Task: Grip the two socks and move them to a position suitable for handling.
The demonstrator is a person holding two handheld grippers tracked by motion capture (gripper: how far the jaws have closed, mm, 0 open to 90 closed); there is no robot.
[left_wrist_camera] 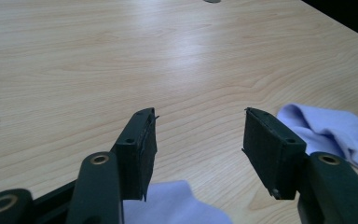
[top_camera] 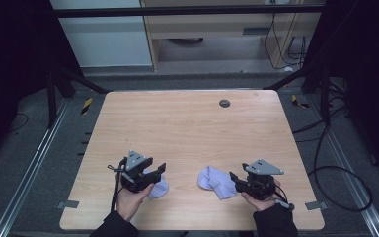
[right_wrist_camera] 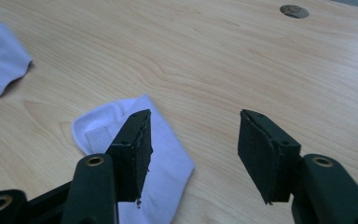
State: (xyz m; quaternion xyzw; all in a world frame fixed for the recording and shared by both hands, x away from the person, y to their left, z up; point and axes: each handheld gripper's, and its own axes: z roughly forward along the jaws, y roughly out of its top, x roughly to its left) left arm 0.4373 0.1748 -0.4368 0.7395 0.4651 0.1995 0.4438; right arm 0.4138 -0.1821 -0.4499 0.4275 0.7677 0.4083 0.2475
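Pale wooden table (top_camera: 192, 128). Left gripper (top_camera: 154, 174) at 7 o'clock, released above one lavender cloth sock (top_camera: 159, 187); right gripper (top_camera: 234, 178) at 5 o'clock, released beside second lavender sock (top_camera: 216, 181).

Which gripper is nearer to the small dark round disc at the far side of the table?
Right, though not by much. The right gripper is below the disc, almost in line with it. The left gripper is about as far down the table but further off to the left.
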